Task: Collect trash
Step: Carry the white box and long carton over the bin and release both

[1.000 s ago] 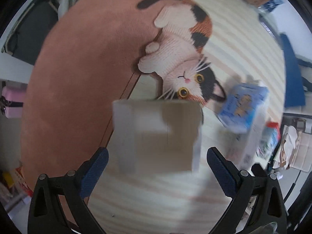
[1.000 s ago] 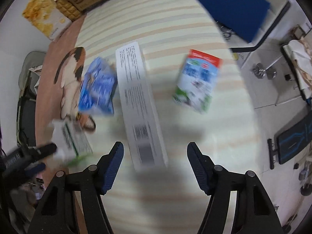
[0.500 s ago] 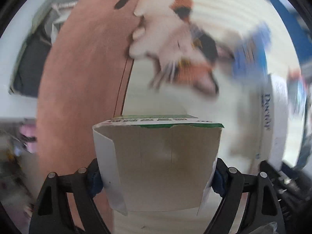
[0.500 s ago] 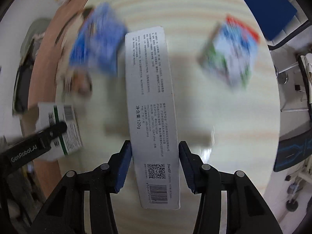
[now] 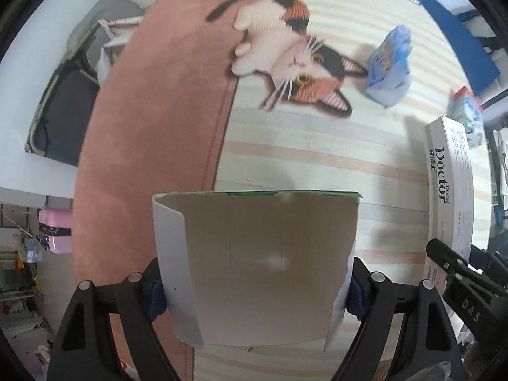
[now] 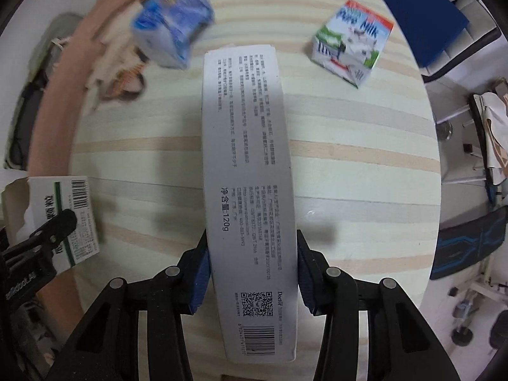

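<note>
My left gripper [image 5: 254, 289] is shut on a small torn-open cardboard box [image 5: 254, 263] with green print, held above the striped rug; the box also shows in the right wrist view [image 6: 68, 219]. My right gripper [image 6: 250, 273] is shut on a long white toothpaste box [image 6: 247, 171], which also shows at the right of the left wrist view [image 5: 449, 187]. A blue crumpled carton [image 6: 171, 28] and a milk carton [image 6: 352, 44] lie on the rug beyond.
The cream striped rug [image 6: 349, 165] carries a calico cat picture [image 5: 295, 54] and a brown border [image 5: 152, 120]. A blue mat [image 6: 412, 3] lies at the far right. Furniture and clutter stand around the rug's edges.
Both grippers closed: the left on the small cardboard box, the right on the long toothpaste box. Both boxes now sit between the fingers, raised off the rug.
</note>
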Tool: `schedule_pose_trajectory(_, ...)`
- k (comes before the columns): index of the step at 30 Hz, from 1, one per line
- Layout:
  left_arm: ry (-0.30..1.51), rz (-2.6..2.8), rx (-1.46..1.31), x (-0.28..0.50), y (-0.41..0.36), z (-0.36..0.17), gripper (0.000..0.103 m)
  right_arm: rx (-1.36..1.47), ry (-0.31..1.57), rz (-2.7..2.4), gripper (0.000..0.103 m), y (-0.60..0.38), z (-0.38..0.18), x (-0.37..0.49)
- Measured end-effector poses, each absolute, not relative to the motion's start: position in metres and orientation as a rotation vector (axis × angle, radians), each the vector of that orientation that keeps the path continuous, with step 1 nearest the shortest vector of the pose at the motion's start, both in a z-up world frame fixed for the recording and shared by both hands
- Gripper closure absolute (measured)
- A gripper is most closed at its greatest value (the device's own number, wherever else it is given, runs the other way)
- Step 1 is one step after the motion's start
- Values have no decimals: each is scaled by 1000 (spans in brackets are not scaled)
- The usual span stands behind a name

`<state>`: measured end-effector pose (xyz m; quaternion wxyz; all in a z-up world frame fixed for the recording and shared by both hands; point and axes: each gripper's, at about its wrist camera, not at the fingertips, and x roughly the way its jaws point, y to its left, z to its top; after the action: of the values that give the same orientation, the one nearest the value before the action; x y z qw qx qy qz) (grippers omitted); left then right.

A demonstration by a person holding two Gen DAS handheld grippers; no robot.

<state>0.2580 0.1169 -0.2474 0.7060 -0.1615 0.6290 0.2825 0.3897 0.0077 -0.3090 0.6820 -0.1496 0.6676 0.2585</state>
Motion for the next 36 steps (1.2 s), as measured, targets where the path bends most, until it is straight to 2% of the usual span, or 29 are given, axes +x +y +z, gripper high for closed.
schedule_pose_trajectory(9,1293,542,-321,221,100,-198,19,-224,1387,629,54,-24,-242,315)
schedule_pose_trajectory(16,1231,411,-266,101,59,-175,19,-120,1358,621,54,-97,-198,192)
schedule_pose_trajectory(20,1241,349,-254,23,42,-183,19,-86,1375,584,54,-135,-193,95)
schedule_pose_trajectory(25,1342,302,-351,-62,24,-225,19,-110,1518,550,54,-169,-232,-22)
schedule_pose_trajectory(29,1425,283,-397,-94,10,-276,19,-151,1628,528,54,-190,-281,-83)
schedule_pose_trajectory(36,1567,277,-486,-91,-4,-422,19,-156,1799,492,54,-213,-409,-121)
